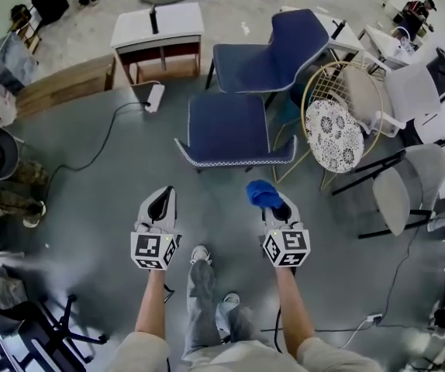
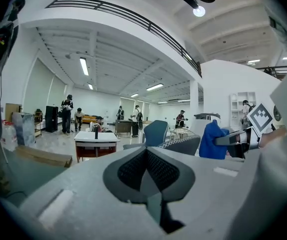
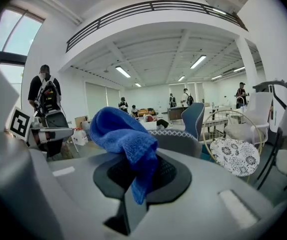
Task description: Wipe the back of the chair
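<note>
Two dark blue chairs stand ahead of me: the nearer chair (image 1: 234,128) shows its back with a white-stitched rim, and a second blue chair (image 1: 273,49) stands behind it. My right gripper (image 1: 274,202) is shut on a blue cloth (image 1: 262,194), which bunches above its jaws (image 3: 122,136), a little short of the nearer chair's back. My left gripper (image 1: 159,204) is shut with nothing in it, off to the left of that chair. In the left gripper view the cloth (image 2: 212,140) shows at the right.
A white table (image 1: 158,25) with a reddish frame stands at the back left, a power strip (image 1: 154,97) and cable on the floor near it. A wire chair with a patterned cushion (image 1: 333,134) and grey chairs (image 1: 397,192) crowd the right. A wooden crate (image 1: 63,84) lies left.
</note>
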A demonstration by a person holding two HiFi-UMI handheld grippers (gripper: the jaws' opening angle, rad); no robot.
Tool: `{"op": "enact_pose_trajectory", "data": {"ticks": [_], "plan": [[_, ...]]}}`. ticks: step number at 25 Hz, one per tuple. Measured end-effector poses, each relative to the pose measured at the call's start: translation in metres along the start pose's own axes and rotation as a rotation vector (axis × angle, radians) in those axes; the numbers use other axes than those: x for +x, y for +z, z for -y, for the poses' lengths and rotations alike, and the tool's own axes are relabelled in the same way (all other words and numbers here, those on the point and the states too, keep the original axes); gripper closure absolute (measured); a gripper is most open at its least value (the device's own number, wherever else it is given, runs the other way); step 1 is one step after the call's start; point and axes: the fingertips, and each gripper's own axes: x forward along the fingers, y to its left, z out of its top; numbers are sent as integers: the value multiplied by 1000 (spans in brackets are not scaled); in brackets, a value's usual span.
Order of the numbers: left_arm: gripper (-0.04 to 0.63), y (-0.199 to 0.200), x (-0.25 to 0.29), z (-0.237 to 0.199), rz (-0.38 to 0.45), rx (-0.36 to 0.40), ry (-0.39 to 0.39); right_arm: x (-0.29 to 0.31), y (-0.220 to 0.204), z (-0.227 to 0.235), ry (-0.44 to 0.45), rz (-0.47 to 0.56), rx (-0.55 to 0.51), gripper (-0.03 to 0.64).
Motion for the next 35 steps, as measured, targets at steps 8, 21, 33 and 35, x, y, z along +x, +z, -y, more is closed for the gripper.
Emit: {"op": "enact_pose_trajectory", "data": {"ticks": [8,21,33,35], "plan": [[595,98,-32,11,3,-12,34,-41,95,-9,2,20,8,569],[595,250,-15,-10,60,26,16,-37,268,-7,21,159,-74,569],[595,316,5,-31,125,99,-12,-35,326,15,-63,249,-52,569],[595,315,6,-31,122,110,-10,-34,323,22,-67,246,-45,571]]}}
